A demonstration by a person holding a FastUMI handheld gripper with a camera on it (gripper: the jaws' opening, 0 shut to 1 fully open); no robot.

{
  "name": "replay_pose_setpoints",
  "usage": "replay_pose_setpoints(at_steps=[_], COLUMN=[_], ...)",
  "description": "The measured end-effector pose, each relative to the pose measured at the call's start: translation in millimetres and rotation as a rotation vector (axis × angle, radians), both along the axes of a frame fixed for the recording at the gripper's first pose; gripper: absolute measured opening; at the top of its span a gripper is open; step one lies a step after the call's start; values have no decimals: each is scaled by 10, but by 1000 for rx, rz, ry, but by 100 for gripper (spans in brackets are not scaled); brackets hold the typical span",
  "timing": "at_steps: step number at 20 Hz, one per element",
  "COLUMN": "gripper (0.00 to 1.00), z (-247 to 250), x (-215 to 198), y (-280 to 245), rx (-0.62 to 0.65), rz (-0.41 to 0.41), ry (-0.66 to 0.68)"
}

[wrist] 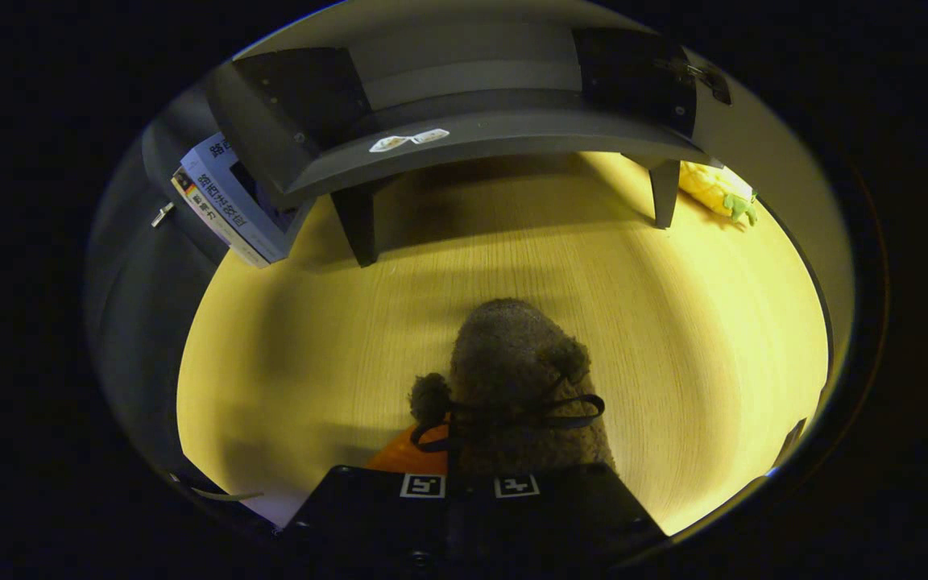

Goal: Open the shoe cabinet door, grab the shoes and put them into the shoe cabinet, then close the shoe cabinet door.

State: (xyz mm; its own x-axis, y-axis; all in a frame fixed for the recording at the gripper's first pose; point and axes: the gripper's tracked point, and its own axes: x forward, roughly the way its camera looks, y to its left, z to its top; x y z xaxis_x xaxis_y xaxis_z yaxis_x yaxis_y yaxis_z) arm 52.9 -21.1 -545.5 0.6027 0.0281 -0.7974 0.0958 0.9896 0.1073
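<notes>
Gripper (468, 486) close over a fuzzy brown shoe (516, 379), its 2 marker tags nearly touching, fingers drawn tight together, apparently clamped on the shoe's rear, though actual pad contact hidden from sight. Shoe toe pointing ahead across the pale wood floor (698, 338), dark lace bow with 2 pompoms just beyond the fingers, an orange patch (409, 453) beside its heel. Farther on, dark shoe cabinet (472, 137) on short legs, stacked books (226, 201) at one side, yellow plush toy (718, 191) at the other

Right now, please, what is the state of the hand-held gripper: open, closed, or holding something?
Hand-held gripper: closed on the fuzzy brown shoe, carried above the wooden floor.
</notes>
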Motion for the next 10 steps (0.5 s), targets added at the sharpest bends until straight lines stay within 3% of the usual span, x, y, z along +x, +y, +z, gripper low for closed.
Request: replay_pose_setpoints(at_steps=[10], gripper=[7], z=[1481], x=[-377], y=[-103], rx=[-9], rz=[-11], ry=[-155])
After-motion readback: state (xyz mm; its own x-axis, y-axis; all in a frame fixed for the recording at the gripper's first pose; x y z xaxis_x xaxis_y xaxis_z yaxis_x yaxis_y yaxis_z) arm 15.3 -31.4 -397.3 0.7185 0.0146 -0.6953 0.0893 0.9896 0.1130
